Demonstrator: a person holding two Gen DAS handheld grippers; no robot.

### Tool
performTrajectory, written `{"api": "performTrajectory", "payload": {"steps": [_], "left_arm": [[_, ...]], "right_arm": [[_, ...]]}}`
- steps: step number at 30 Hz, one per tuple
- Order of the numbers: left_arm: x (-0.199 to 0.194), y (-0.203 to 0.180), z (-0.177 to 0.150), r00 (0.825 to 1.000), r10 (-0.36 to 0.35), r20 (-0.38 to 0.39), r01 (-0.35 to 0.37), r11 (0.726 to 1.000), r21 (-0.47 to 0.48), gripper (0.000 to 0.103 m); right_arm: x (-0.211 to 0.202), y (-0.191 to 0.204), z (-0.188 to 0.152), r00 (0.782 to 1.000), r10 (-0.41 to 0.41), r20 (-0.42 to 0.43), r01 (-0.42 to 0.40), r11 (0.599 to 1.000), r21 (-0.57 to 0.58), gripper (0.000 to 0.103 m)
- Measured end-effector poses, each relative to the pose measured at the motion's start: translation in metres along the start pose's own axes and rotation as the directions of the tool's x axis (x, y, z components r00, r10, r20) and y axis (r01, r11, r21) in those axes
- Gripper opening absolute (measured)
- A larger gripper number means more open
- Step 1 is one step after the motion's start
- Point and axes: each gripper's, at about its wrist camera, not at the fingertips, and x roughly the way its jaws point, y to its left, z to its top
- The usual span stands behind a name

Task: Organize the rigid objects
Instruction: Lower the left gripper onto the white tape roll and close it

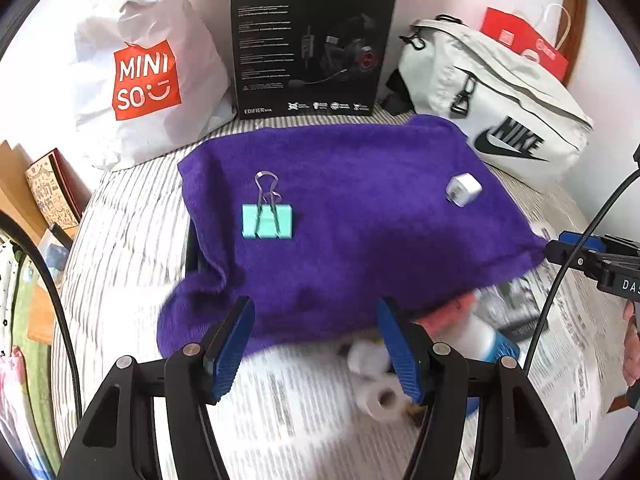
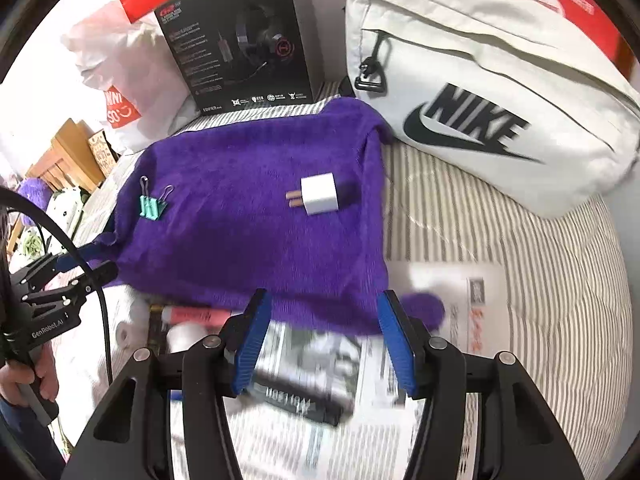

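The left hand-held gripper and the right hand-held gripper both hang spread and empty over the near edge of a purple towel. Beneath that edge, blurred clutter is half hidden: tape rolls, a pink tube. On the towel, a mint binder clip and a white plug adapter lie well apart, with open cloth between them.

A home bedroom: striped bedding, shopping bag, waist bag.
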Motion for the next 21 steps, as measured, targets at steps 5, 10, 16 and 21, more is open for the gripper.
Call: {"api": "performTrajectory", "payload": {"steps": [5, 10, 16, 21], "left_arm": [[-0.011, -0.012, -0.021, 1.0, -0.016, 0.0, 0.016, 1.0, 0.002, 0.062], [-0.003, -0.026, -0.037, 0.999, -0.042, -0.021, 0.043, 0.999, 0.016, 0.062], [0.013, -0.029, -0.045, 0.998, 0.008, -0.063, -0.007, 1.0, 0.026, 0.062], [0.015, -0.016, -0.053, 0.996, 0.053, -0.075, -0.052, 0.999, 0.011, 0.062]], "right_arm": [[-0.019, -0.002, -0.029, 1.0, 0.007, 0.001, -0.007, 1.0, 0.018, 0.057], [-0.027, -0.006, -0.047, 1.0, 0.011, -0.01, -0.01, 0.999, 0.046, 0.057], [-0.035, -0.01, -0.059, 1.0, 0.008, -0.012, -0.007, 0.998, 0.057, 0.057], [-0.036, -0.013, -0.066, 1.0, 0.021, -0.016, -0.019, 0.997, 0.074, 0.057]]}}
